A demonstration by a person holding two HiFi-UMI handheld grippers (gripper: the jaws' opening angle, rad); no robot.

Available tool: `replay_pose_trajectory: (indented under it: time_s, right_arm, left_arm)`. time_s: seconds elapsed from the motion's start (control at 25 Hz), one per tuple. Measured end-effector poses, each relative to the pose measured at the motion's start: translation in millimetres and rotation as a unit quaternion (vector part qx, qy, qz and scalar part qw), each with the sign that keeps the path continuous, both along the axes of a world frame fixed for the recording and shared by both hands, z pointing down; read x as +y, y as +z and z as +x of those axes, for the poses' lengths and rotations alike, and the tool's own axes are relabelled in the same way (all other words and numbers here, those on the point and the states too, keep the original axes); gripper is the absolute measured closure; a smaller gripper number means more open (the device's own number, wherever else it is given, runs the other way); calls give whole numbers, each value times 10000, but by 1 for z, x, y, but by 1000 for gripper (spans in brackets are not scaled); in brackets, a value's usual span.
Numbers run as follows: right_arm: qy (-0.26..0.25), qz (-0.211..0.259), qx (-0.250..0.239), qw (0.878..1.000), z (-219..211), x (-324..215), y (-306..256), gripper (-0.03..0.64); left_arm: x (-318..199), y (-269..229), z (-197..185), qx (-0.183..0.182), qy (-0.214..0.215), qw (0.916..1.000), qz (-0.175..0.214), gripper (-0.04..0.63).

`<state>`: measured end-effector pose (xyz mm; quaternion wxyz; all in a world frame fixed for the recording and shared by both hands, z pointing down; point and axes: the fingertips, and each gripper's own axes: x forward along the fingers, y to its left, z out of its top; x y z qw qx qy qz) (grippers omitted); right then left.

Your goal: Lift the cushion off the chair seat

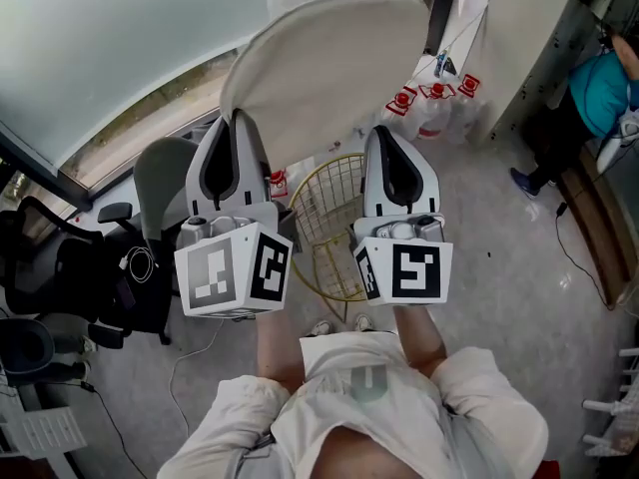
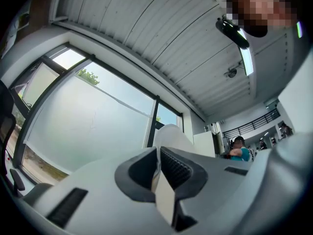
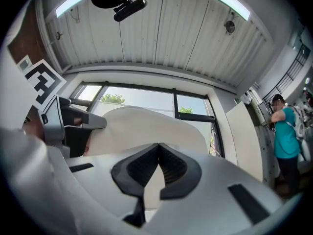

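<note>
A round cream cushion (image 1: 329, 63) hangs in the air, tilted up above the gold wire chair (image 1: 334, 230), whose seat is bare. My left gripper (image 1: 238, 120) is shut on the cushion's near left edge and my right gripper (image 1: 385, 136) is shut on its near right edge. In the left gripper view the cushion (image 2: 171, 137) shows as a thin edge pinched between the ribbed pads of my left gripper (image 2: 158, 154). In the right gripper view the cushion (image 3: 146, 124) spreads wide beyond my right gripper (image 3: 158, 150), with the left gripper (image 3: 66, 126) gripping its left side.
A grey chair (image 1: 162, 176) and a black office chair (image 1: 70, 267) stand at the left by the large window. Water bottles with red labels (image 1: 431, 103) sit on the floor beyond the wire chair. A person in a teal top (image 1: 602, 83) stands at the far right beside a white panel (image 1: 524, 38).
</note>
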<state>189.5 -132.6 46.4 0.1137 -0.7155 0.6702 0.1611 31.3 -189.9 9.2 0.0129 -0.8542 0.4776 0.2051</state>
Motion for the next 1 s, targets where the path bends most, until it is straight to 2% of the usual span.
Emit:
replay_pose_trajectory:
  time_s: [0.32, 0.72, 1.0]
  right_arm:
    - [170, -30, 42, 9998, 4, 3, -1, 600]
    - [164, -32, 133, 9998, 4, -2, -3, 600]
    - [21, -282, 128, 9995, 2, -5, 7, 600]
  left_arm:
    - [1, -1, 3, -24, 74, 10000, 0, 563]
    - [-1, -4, -2, -43, -90, 9999, 64, 563]
    - [1, 0, -5, -51, -154, 9999, -40, 563]
